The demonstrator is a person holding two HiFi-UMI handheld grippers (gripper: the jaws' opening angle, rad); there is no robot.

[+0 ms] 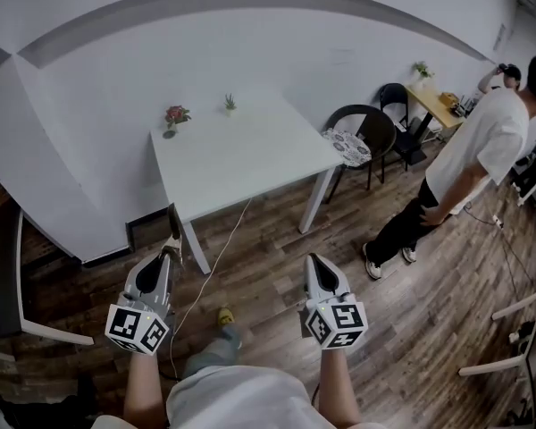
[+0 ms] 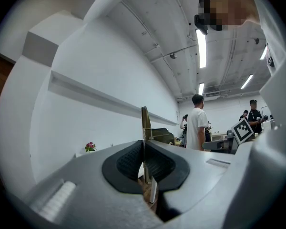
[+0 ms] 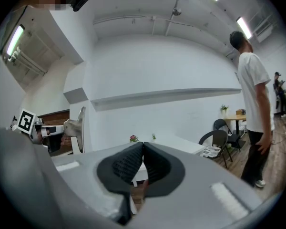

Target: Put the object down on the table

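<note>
Grippers are both held out level, pointing toward the white surface (image 1: 241,150), which is well ahead across the wood floor (image 1: 277,239). I think that is to carry the object (image 1: 172,234) there safely. The left gripper (image 1: 169,256) has its fingers pinched tight on it, a thin flat thing standing up from the tips, in the air and not near the surface yet. The right gripper (image 1: 313,261) has its fingers pressed together with nothing between them
</note>
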